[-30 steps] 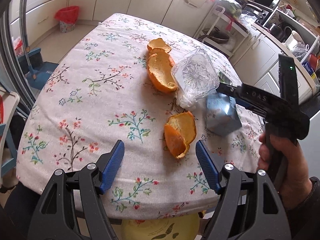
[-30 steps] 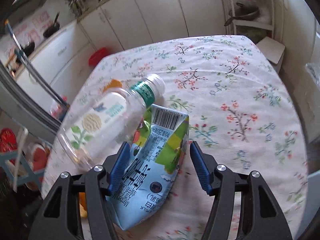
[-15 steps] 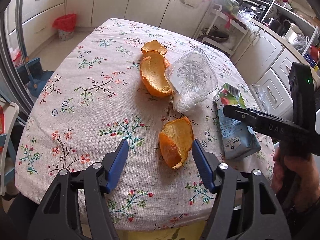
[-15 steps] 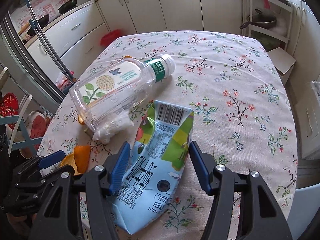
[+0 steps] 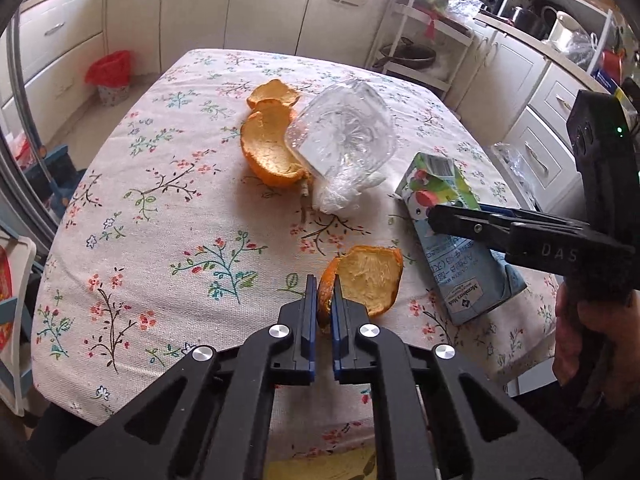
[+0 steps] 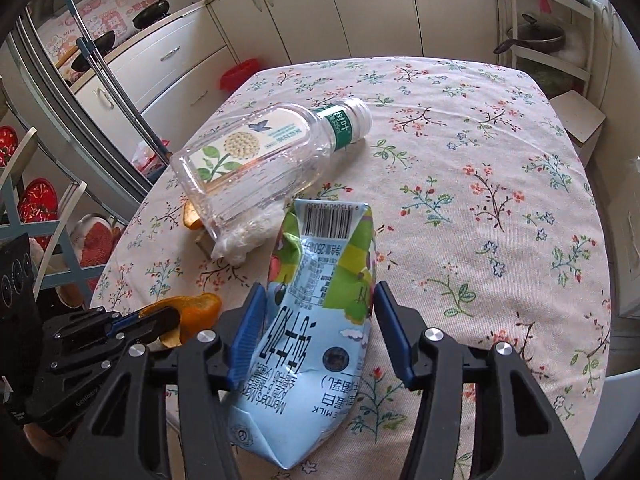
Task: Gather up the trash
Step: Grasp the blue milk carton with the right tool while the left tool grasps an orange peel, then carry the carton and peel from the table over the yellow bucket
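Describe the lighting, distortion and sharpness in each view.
Left wrist view: soft daylight, fisheye-bent cabinets, dark corners, sharp orange peel in the left claw. Right wrist view: same even light, glare on the clear bottle, readable milk carton.

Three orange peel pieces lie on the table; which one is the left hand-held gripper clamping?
The nearest peel, alone at the table's front beside the milk carton. The left hand-held gripper pinches its rim; the other two peels lie untouched against the plastic bottle.

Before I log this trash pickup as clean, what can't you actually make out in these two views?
- Plastic bottle, left wrist view: seen base-on; cap and label hidden by its body.
- Milk carton, right wrist view: lower end cut off behind the right gripper.
- Near orange peel, right wrist view: mostly hidden by the left gripper.
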Demonstrator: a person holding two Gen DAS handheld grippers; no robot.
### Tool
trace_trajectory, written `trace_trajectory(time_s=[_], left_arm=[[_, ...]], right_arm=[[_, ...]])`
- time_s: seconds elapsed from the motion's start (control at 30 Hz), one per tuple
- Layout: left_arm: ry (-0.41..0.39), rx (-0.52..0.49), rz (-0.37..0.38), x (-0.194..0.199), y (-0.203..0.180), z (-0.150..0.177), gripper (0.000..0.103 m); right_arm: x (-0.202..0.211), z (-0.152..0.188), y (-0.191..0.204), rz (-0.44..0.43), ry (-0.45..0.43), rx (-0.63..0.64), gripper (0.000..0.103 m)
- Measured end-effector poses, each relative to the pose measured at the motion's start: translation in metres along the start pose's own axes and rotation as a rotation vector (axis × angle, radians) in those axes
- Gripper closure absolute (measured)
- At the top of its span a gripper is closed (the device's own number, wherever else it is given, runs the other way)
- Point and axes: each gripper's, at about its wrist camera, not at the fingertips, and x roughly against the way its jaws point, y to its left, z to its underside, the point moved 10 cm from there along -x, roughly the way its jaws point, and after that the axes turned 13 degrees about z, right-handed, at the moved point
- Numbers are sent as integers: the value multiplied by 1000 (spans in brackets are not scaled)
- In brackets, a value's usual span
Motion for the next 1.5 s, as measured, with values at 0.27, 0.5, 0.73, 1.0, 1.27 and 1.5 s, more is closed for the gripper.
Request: trace_trajectory(time_s=[0.27,0.5,0.73,1.0,1.27,1.5], left_arm=[[-23,-44,-23,22,-13,3,98],[-34,-50,-23,38,-19,9,98],[-56,-41,-15,56,-22,14,98],[-75,-33,-14,74,-23,18,98],[-83,-35,-10,84,-27,23,98],[-75,-35,-8,98,-30,43,98]], right_arm=[[22,4,3,-82,-39,-74,49],[44,16,8,-133,-76,-118,51],[60,22,8,-145,-128,-139,51],[77,30,12,-178,-173,-157,52],[91,38,15,-192,-209,-165,52],[105,55,22,-223,-219,-164,52]])
